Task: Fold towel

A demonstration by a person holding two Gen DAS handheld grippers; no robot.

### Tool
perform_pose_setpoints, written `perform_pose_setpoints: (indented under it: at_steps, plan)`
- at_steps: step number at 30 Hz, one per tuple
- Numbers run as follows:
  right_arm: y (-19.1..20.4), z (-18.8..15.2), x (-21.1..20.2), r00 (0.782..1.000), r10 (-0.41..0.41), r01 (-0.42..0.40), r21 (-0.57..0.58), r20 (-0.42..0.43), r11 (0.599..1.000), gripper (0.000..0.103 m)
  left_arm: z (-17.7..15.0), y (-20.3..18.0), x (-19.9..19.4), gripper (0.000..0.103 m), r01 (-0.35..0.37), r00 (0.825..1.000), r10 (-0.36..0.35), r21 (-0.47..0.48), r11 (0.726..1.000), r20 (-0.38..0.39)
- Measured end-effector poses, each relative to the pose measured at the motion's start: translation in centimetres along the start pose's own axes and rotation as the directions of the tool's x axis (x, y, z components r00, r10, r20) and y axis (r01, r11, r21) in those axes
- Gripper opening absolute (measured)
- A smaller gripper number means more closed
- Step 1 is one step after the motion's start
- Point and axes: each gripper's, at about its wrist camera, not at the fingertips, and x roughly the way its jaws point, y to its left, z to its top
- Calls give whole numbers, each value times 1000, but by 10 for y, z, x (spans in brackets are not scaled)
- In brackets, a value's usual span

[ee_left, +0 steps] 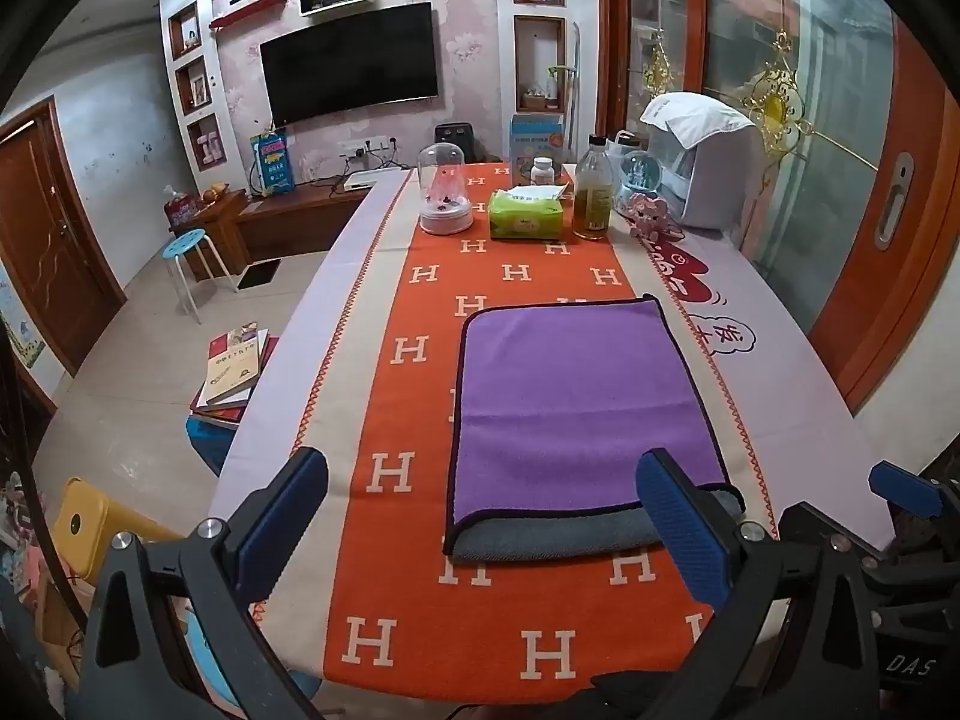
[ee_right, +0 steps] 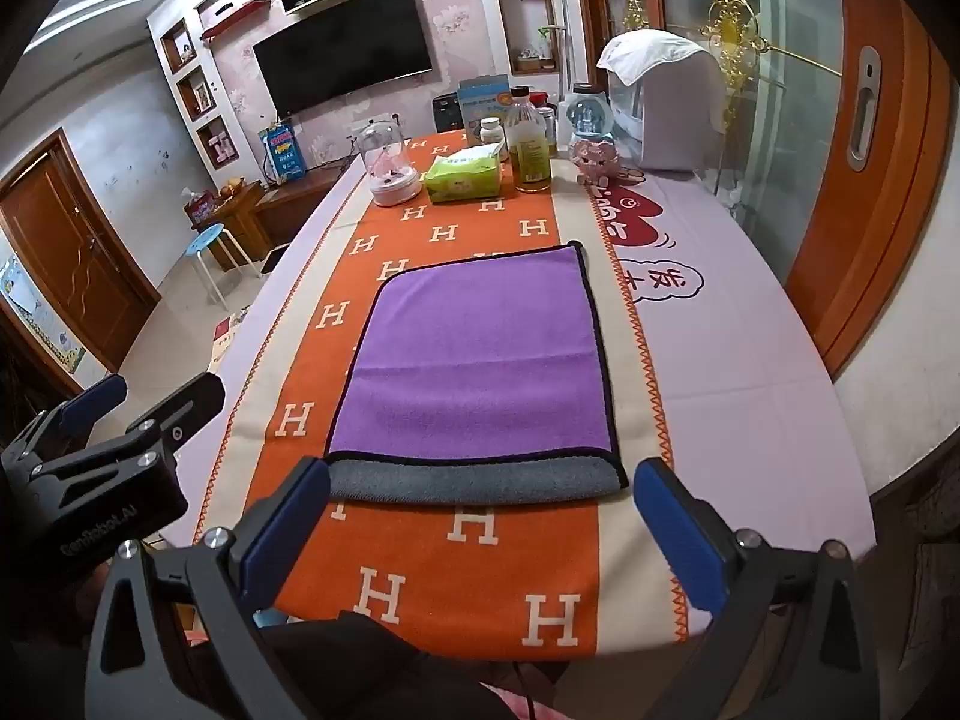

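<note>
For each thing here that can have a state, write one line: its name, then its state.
towel: folded over, purple on top, grey layer showing at near edge
left gripper: open, empty
right gripper: open, empty
bottle: upright, capped
tissue pack: open, tissue sticking out
television: off

Left view: towel [ee_left: 576, 402] near right corner hidden behind a blue finger pad [ee_left: 681, 528]. Tabletop [ee_left: 384, 546] near edge cut off below. Bottle [ee_left: 593, 192] label too small to read. Right view: towel's grey underside mostly covered.
</note>
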Motion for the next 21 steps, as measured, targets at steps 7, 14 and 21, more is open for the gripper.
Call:
perform_pose_setpoints:
  at_steps: [7,14,21]
  plan:
    - [1,0,1,1000,-1,1,-1,-3,1000,102,1,-3,3,102,-6,1000,6,10,1000,1]
    - [1,0,2,1000,-2,2,-2,-4,1000,102,0,0,1,102,-6,1000,6,3,1000,3]
    - [1,0,3,1000,-7,7,-6,-3,1000,102,3,-2,1,102,-5,1000,5,5,1000,4]
